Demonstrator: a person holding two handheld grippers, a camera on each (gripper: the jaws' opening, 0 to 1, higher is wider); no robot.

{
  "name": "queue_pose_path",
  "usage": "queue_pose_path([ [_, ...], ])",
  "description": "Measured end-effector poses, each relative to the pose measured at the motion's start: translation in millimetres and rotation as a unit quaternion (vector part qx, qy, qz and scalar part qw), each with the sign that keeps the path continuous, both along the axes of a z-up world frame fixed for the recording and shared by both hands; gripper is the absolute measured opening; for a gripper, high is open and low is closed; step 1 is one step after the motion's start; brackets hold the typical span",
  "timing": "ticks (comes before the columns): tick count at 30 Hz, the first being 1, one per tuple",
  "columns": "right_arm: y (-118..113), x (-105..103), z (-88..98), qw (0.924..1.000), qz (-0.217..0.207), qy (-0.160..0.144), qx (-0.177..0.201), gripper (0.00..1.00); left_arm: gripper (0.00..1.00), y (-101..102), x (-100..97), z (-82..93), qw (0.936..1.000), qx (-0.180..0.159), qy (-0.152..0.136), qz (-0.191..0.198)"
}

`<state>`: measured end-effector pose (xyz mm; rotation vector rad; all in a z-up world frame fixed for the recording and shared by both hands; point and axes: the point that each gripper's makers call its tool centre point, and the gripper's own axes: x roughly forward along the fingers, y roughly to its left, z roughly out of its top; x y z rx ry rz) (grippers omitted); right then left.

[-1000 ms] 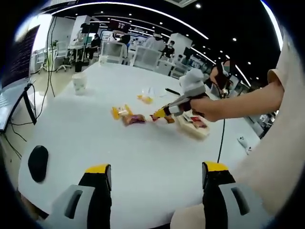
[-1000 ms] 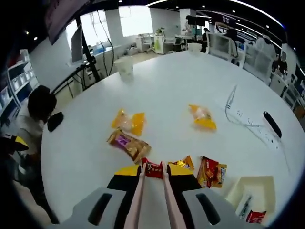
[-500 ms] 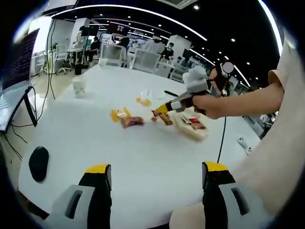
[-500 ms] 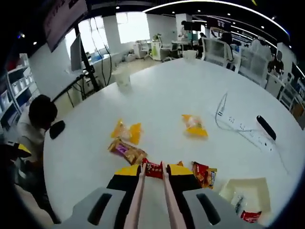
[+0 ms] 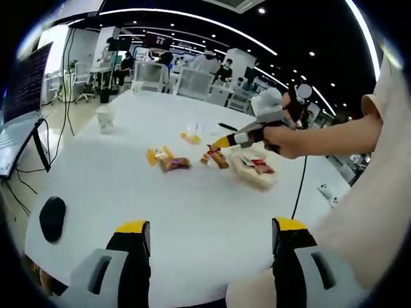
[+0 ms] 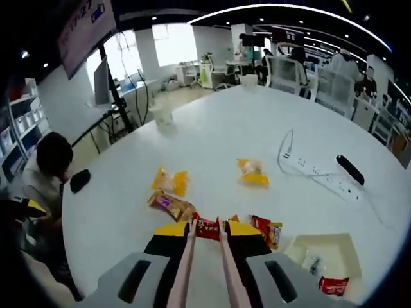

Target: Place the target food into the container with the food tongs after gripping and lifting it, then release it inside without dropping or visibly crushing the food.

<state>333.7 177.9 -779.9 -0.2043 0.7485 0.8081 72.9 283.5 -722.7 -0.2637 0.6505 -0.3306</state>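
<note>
My right gripper (image 6: 206, 226) is shut on pink food tongs (image 6: 187, 256), whose tips pinch a red snack packet (image 6: 207, 228) held above the table. In the left gripper view the right gripper (image 5: 217, 142) hangs in a person's hand over the packets, just left of the cream container (image 5: 252, 173). That container (image 6: 334, 247) lies low right of the tongs and holds a red packet (image 6: 329, 284) and a white one. My left gripper (image 5: 210, 226) stands open over the table's near edge, with nothing between its jaws.
Loose packets lie on the white table (image 6: 212, 138): yellow (image 6: 169, 181), brown (image 6: 172, 206), orange (image 6: 252, 172), red (image 6: 267, 230). A paper cup (image 6: 162, 114), a power strip (image 6: 324, 177), a black remote (image 6: 350, 169) and a black mouse (image 5: 51, 218) lie around them.
My right gripper has risen with the tongs and the red packet, and in the left gripper view it has moved up and right, nearer the container. My left gripper has stayed put.
</note>
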Motion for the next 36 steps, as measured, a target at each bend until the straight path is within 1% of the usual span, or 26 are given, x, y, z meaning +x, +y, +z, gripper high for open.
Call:
queue_pose_path([
  [4,-2,-5,5.9,1.0000,-0.002,-0.005,0.004,0.21,0.77,-3,2.3,3.1,1.0000,-0.001,-0.005,-0.002],
  [5,-7,-7,9.3,1.0000,-0.003,-0.005,0.003,0.21,0.77,-5,2.3,3.2,1.0000,0.000,-0.006,-0.004],
  [9,-19,-7,7.1,0.9999,-0.012,-0.003,0.003,0.21,0.77,-8,1.0,3.9,0.9999,0.000,-0.007,-0.008],
  [11,-22,-7,8.2,0.9999,-0.014,-0.004,0.004,0.21,0.77,-9,0.5,5.3,0.9999,-0.007,-0.008,-0.005],
  [13,-28,-8,11.4,0.9998,-0.019,-0.007,0.006,0.21,0.77,-10,0.2,7.2,0.9998,-0.014,-0.011,0.000],
  [18,-37,-9,17.3,0.9993,-0.030,-0.018,0.009,0.21,0.76,-15,-0.7,9.1,0.9998,-0.013,-0.012,-0.005],
  [23,-44,-10,26.7,0.9987,-0.041,-0.026,0.018,0.21,0.76,-19,1.0,12.8,0.9997,-0.012,-0.017,-0.010],
  [26,-49,-11,38.0,0.9980,-0.048,-0.035,0.023,0.21,0.76,-22,2.9,15.5,0.9996,-0.011,-0.022,-0.015],
  [31,-54,-11,45.1,0.9973,-0.055,-0.040,0.027,0.21,0.76,-26,3.0,16.0,0.9994,-0.010,-0.024,-0.022],
  [32,-55,-11,47.2,0.9970,-0.058,-0.041,0.029,0.21,0.76,-28,2.7,15.7,0.9993,-0.009,-0.025,-0.027],
  [33,-61,-13,53.3,0.9963,-0.064,-0.047,0.034,0.21,0.75,-29,2.4,15.4,0.9992,-0.009,-0.025,-0.031],
  [36,-67,-11,57.2,0.9955,-0.070,-0.053,0.035,0.21,0.75,-34,1.8,15.0,0.9988,-0.009,-0.025,-0.041],
])
